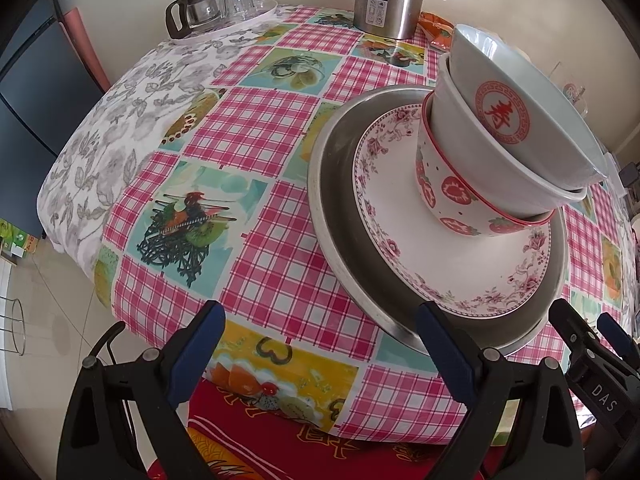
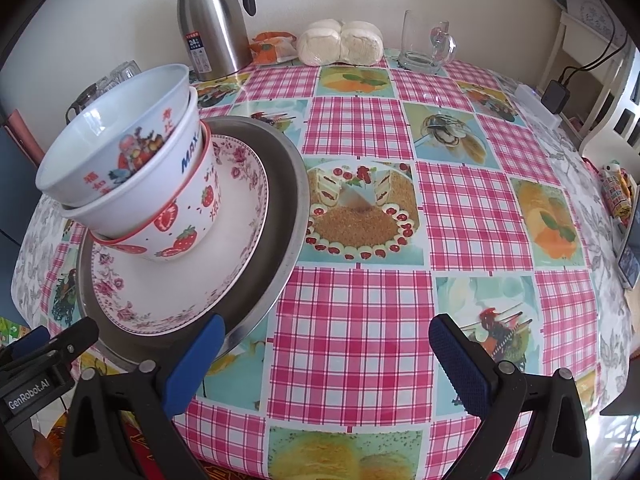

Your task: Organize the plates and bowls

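On the checked tablecloth [image 1: 256, 128] stands one stack: a metal plate [image 1: 332, 184], a floral plate [image 1: 400, 232], a strawberry bowl [image 1: 452, 196], a white bowl [image 1: 456, 120] and a pale bowl with a red character [image 1: 504, 92] on top. The right wrist view shows the stack at left: metal plate [image 2: 288, 200], floral plate [image 2: 224, 264], strawberry bowl [image 2: 188, 220], white bowl [image 2: 160, 184], top bowl [image 2: 104, 148]. My left gripper [image 1: 320, 332] is open, its right finger at the metal plate's near rim. My right gripper [image 2: 328, 332] is open and holds nothing, its left finger by the rim.
A steel thermos [image 2: 212, 28] stands at the back by the wall. A tray of glass cups and a glass pot [image 1: 224, 4] sits far left. Wrapped buns [image 2: 340, 42], a snack packet [image 2: 272, 48] and a glass mug [image 2: 428, 44] line the far edge.
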